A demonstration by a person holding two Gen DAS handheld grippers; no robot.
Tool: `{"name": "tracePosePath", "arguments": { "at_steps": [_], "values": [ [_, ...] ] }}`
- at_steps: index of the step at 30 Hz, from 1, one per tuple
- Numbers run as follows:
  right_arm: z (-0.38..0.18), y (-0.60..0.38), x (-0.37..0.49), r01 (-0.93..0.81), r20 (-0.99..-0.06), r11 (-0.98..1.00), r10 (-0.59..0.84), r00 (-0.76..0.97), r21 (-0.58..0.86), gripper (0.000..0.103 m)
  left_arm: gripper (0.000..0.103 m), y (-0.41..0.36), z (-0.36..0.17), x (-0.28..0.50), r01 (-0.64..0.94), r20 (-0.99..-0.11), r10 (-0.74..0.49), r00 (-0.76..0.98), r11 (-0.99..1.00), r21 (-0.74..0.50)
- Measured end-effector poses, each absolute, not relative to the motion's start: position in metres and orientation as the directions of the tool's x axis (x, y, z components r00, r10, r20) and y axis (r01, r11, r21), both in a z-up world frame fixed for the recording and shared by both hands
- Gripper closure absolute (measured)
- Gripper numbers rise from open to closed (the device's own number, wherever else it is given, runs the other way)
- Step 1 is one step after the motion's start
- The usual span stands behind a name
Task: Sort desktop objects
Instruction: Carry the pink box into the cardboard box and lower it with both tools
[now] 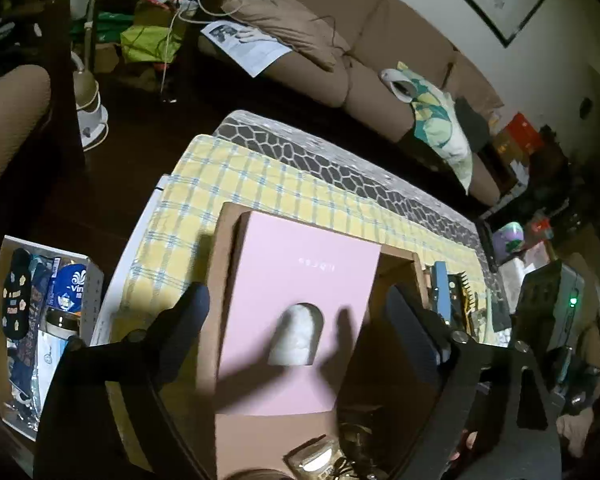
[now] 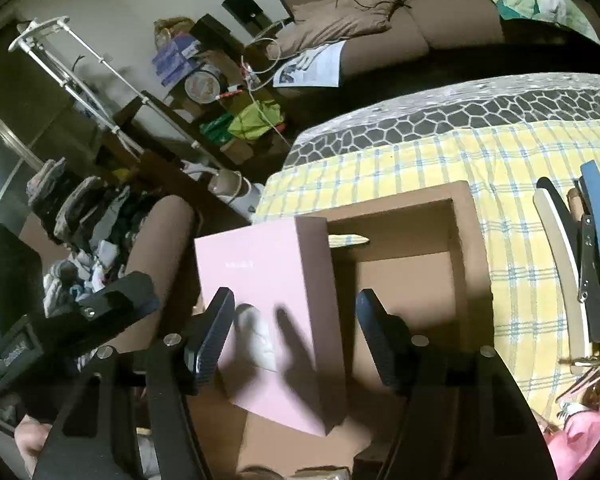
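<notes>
Open brown cardboard box (image 1: 228, 280) as landmark, resting on the yellow checked cloth (image 1: 300, 188) that covers the desk. A flat pink carton with an arched window (image 1: 296, 300) lies in its left part; the right part shows bare floor. Behind the box stands a brown fabric sofa (image 1: 364, 68); a white tray of packets (image 1: 44, 320) lies to its left, below the desk.

pink box (image 1: 300, 312) in cardboard box (image 1: 228, 240), yellow cloth (image 1: 236, 176)

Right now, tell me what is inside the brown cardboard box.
A pink box with an arched window showing something white stands in the cardboard box, filling its left part. The right part looks empty. Whatever lies beneath the pink box is covered.
</notes>
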State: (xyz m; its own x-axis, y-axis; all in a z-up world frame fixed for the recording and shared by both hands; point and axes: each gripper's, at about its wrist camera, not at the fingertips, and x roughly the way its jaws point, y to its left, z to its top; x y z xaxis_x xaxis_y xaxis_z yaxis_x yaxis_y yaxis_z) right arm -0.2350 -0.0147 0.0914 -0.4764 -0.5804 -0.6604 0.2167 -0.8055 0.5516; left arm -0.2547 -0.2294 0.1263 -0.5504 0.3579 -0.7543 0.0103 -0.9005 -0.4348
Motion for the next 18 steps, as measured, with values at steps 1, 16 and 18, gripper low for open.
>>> {"name": "tracePosePath", "arguments": {
  "at_steps": [1,16,18],
  "values": [
    [0.089,-0.016,-0.235,0.213,-0.666,-0.807,-0.579,-0.47,0.551,0.035,0.011,-0.23,0.124,-0.256,0.017,-0.761,0.355,-0.543,-0.902,-0.432],
    [0.081,-0.031,-0.195,0.37,-0.801,-0.824,-0.536,-0.266,0.429,0.041,0.01,-0.245,0.105,-0.213,0.051,-0.76,0.407,-0.506,-0.866,-0.498],
    [0.084,-0.022,-0.197,0.342,-0.813,-0.856,-0.493,-0.309,0.389,0.04,0.01,-0.246,0.105,-0.21,0.054,-0.764,0.399,-0.507,-0.87,-0.491]
  ]
}}
